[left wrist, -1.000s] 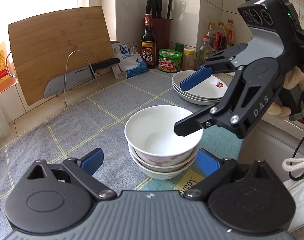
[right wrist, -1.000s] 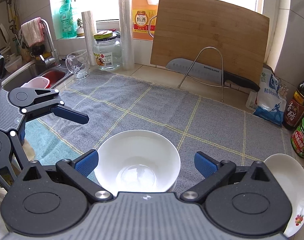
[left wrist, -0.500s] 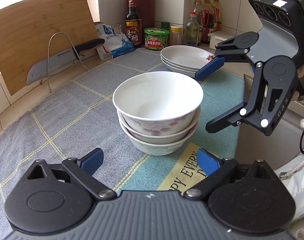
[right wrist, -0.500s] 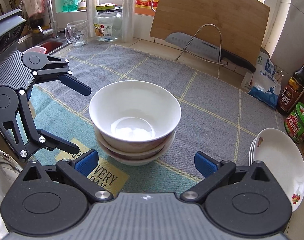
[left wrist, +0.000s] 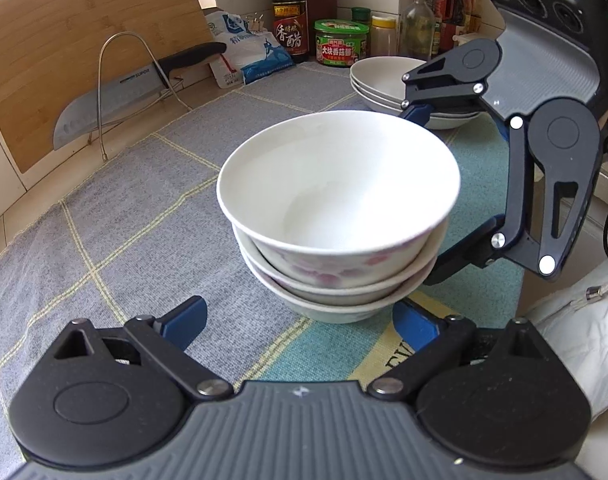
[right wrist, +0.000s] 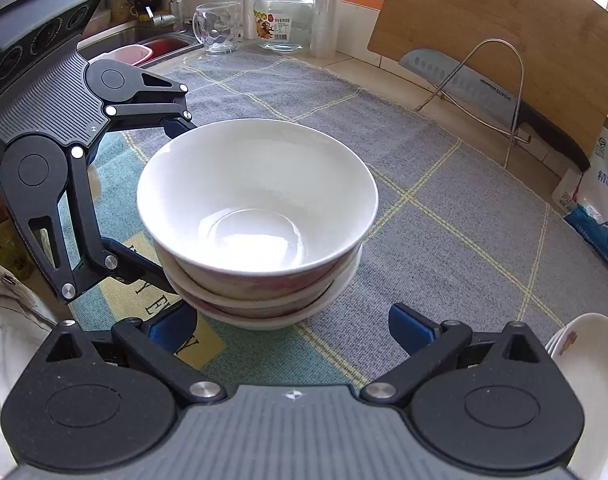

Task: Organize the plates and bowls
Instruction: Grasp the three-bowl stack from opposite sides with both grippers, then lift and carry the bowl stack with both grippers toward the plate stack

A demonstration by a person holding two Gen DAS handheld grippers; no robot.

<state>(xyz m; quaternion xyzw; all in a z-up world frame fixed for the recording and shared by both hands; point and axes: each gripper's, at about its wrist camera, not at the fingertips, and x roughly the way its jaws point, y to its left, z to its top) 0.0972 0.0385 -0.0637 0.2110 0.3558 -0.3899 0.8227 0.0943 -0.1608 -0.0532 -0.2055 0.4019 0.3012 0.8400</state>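
Sitting mid-frame in both wrist views, the stack of three bowls (left wrist: 338, 216) rests on the grey cloth (left wrist: 135, 216) over the table. The left gripper (left wrist: 299, 322) and the right gripper (right wrist: 291, 326) each have jaws spread wide, the stack just ahead between the fingertips, untouched. The stacked plates (left wrist: 388, 80) lie at upper right in the left view.

The plates (right wrist: 584, 364) are cut off; bowls (left wrist: 336, 208) perhaps hide the right gripper's (left wrist: 432, 184) fingertips.

FREE: grey mat (right wrist: 444, 216) bare right of and beyond bowl stack (right wrist: 255, 220) | BLOCKED left: left gripper (right wrist: 159, 200) spread wide around stack | FAR: cutting board (right wrist: 504, 40), knife rack (right wrist: 500, 92) | FAR-LEFT: glass jar (right wrist: 283, 16), mug (right wrist: 217, 26) | NEAR-RIGHT: plate stack (right wrist: 584, 360)
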